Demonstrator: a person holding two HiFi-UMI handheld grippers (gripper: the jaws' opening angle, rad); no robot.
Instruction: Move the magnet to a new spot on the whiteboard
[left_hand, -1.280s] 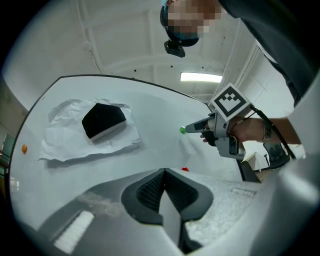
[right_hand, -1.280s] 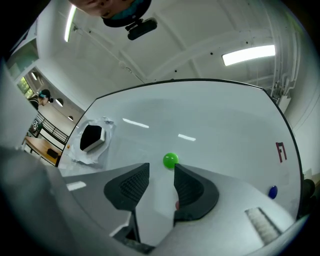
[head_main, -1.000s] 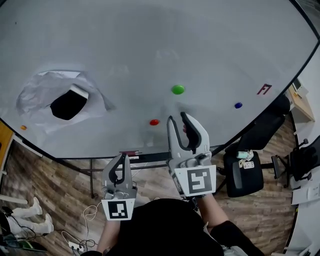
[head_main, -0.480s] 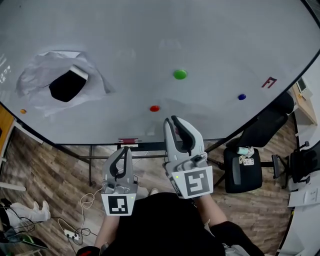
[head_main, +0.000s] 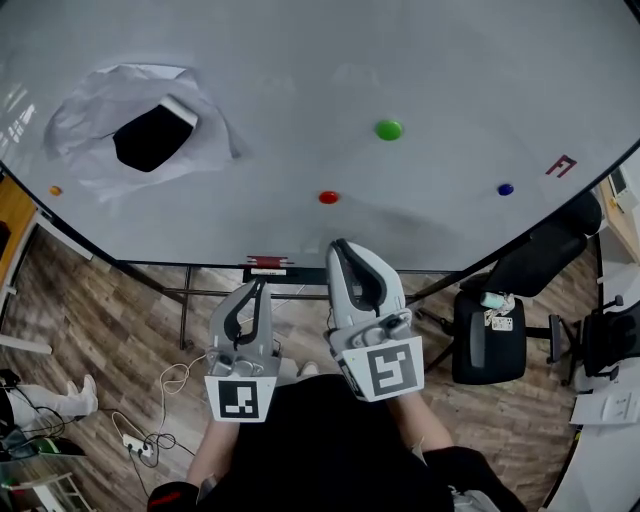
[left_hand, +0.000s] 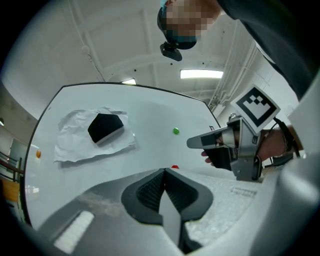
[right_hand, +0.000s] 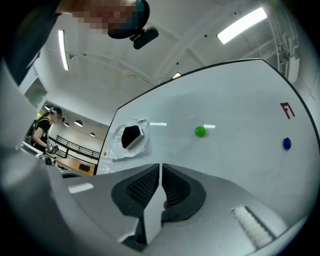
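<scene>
The right tongs (head_main: 343, 246) have just been closing and are now standing almost together, gripping nothing. The left tongs (head_main: 260, 283) are resting together, empty. The red magnet (head_main: 328, 197) is sitting on the whiteboard (head_main: 300, 80), just beyond the right tongs and apart from them.

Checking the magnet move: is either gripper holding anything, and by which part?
Nothing is held. The jaws of the right gripper have just been closing with nothing between them; the left gripper is shut and empty.
</scene>
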